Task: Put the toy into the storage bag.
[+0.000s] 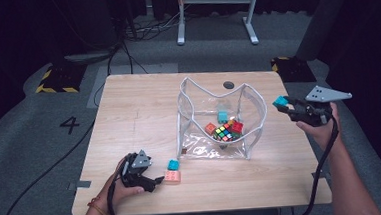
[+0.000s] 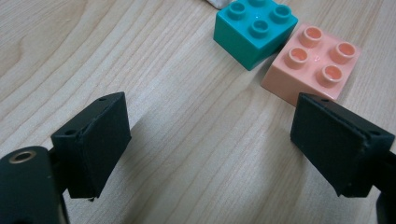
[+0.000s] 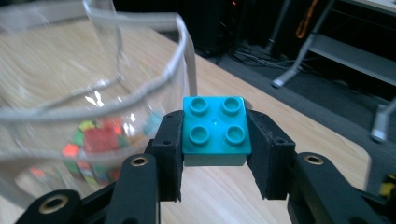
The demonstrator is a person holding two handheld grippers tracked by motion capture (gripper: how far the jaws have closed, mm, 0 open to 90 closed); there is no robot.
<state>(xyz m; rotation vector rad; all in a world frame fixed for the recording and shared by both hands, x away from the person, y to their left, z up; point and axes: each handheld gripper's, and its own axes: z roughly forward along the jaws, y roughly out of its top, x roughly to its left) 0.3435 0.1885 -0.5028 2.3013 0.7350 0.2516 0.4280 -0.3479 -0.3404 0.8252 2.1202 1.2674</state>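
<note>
Floor number 4 [image 1: 70,125], right tongs [image 3: 215,140] gripping brick [image 3: 215,131]

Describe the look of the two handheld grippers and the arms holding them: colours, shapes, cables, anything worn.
Both grippers are black, each with two blocky, flat-faced jaws and brass-coloured pivot rings. The left gripper and the right gripper each carry a grey three-cornered plate on top and trail a black cable. The forearms are bare, without sleeves; the left wrist wears a thin orange-red band.
</note>
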